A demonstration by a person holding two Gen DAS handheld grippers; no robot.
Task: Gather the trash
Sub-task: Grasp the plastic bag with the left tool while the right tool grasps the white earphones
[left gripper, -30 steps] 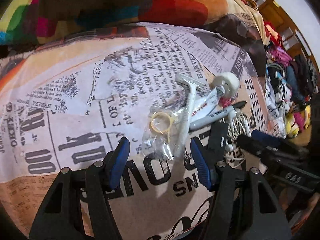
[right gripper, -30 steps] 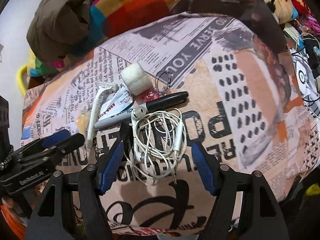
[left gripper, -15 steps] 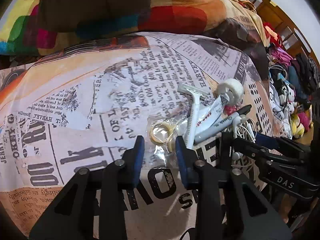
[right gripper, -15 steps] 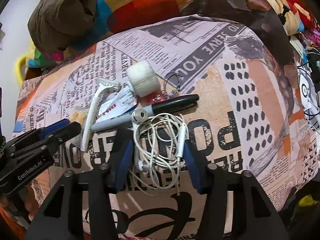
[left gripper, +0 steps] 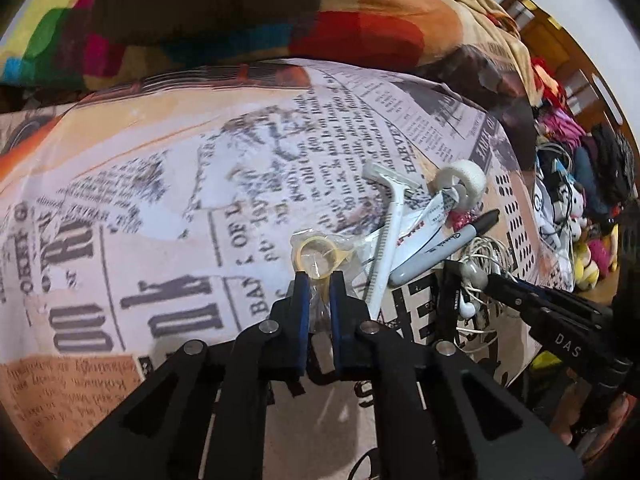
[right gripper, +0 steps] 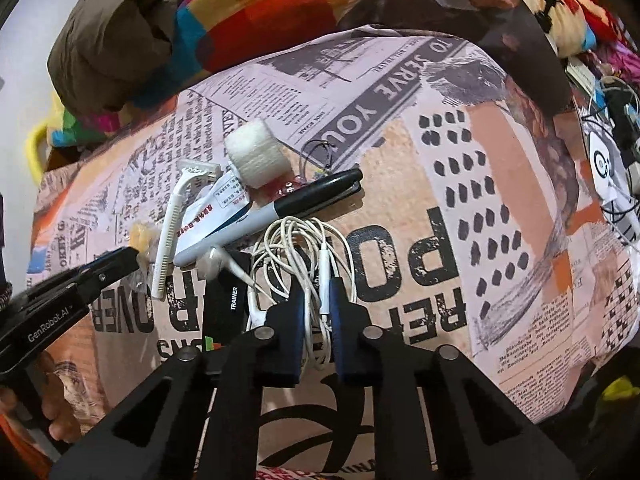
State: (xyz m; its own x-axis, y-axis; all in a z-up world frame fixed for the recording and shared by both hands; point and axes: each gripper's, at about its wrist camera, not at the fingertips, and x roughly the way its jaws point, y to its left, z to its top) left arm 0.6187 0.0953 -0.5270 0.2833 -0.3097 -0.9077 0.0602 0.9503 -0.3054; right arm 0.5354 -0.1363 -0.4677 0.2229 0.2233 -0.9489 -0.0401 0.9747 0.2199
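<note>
Newspaper-print fabric [left gripper: 160, 200] is covering the surface ahead of the left wrist camera, with a patchwork blanket [left gripper: 360, 36] bunching up beyond it. The left gripper [left gripper: 319, 280] is pinching the near edge of a clear plastic wrapper [left gripper: 320, 256], its blue pads nearly together on the film. Just past the tips and to their right, a white razor [left gripper: 390, 216], a grey marker [left gripper: 440, 246] and a roll of gauze tape [left gripper: 464, 178] are lying in a loose heap. Farther right, the right gripper [left gripper: 492, 280] is reaching into a tangle of white earphones [left gripper: 478, 256].

From the right wrist camera, the same printed fabric [right gripper: 460, 200] is spreading out ahead. The right gripper [right gripper: 317, 292] is clamping strands of the white earphones [right gripper: 308, 248] between its pads. A black card [right gripper: 232, 300] is lying just left of the tips, with the marker [right gripper: 304, 204], razor [right gripper: 170, 224] and gauze tape [right gripper: 258, 152] beyond. At far left, the left gripper [right gripper: 134, 254] is gripping the wrapper [right gripper: 142, 240].
</note>
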